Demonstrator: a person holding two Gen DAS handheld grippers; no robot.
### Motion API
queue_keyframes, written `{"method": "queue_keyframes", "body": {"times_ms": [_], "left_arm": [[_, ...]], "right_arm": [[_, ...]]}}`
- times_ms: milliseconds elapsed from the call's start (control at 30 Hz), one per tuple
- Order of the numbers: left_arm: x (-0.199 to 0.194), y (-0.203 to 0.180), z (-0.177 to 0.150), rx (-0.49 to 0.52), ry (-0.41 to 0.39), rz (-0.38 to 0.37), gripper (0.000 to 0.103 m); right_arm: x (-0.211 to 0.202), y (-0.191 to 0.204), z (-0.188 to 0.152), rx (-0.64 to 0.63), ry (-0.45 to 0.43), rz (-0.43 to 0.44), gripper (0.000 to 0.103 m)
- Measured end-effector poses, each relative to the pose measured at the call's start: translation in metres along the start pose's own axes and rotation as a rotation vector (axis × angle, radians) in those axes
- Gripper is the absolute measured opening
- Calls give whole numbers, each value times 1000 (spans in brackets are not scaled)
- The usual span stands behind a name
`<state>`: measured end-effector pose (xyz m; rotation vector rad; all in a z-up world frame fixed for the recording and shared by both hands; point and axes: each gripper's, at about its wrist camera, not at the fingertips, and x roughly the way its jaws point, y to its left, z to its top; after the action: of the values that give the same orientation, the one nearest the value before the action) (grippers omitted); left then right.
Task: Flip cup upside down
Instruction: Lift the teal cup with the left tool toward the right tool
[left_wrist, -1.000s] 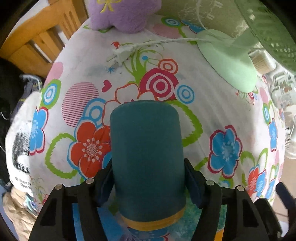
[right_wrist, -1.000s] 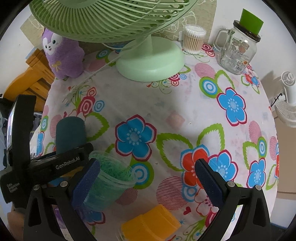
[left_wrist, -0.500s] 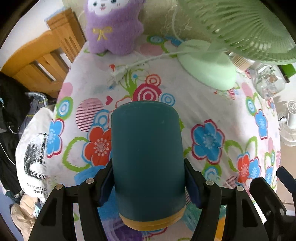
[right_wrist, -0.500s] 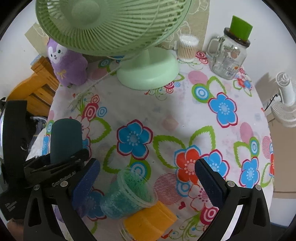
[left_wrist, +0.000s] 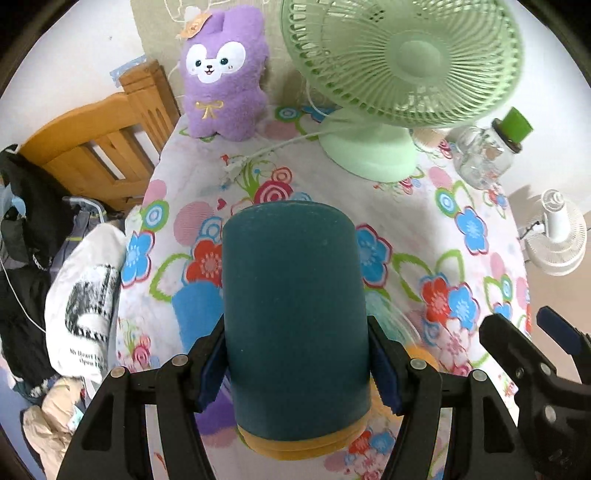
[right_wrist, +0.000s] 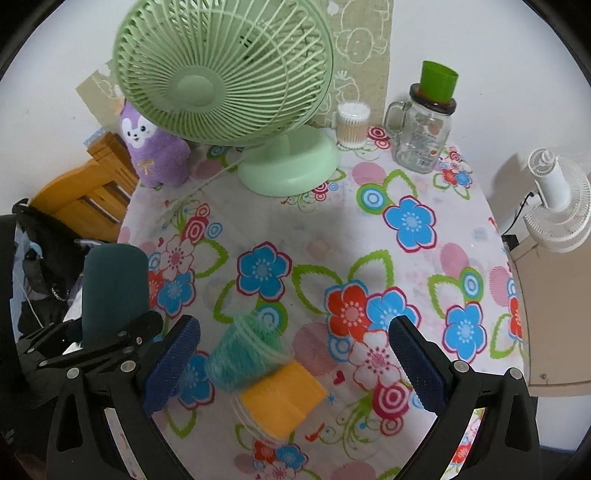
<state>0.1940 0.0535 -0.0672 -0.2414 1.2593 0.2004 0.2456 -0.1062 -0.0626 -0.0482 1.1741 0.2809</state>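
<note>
My left gripper (left_wrist: 295, 363) is shut on a dark teal cup (left_wrist: 293, 314) with a yellow band at its near end. The cup is held above the flowered tablecloth (left_wrist: 402, 206), its flat closed end pointing away. The same cup (right_wrist: 114, 288) shows at the left in the right wrist view, in the left gripper (right_wrist: 122, 332). My right gripper (right_wrist: 291, 362) is open and empty, above a clear cup with green filling (right_wrist: 243, 356) lying blurred on its side and an orange cup (right_wrist: 282, 398).
A green desk fan (right_wrist: 229, 74) stands at the back with its cord on the table. A purple plush (left_wrist: 221, 74), a cotton swab jar (right_wrist: 352, 123) and a glass mug jar with a green lid (right_wrist: 424, 133) stand along the back. A wooden chair (left_wrist: 99, 147) is left.
Both grippers have risen and tilted up, so more of the fan and wall shows. The left still holds the teal cup. The clear green-filled cup has tipped over beside the orange cup.
</note>
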Motion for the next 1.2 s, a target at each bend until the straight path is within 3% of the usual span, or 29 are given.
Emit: {"method": "queue_keyframes", "body": {"times_ms": [533,1200], "left_arm": [[-25,-21,-87,-4,8,-26,69],[50,-39,-177,14,139,-37,69]], "right_arm": [[-36,-27,-67,-27,23,0,103],[29,-27,-144,-154,212,-15,103]]}}
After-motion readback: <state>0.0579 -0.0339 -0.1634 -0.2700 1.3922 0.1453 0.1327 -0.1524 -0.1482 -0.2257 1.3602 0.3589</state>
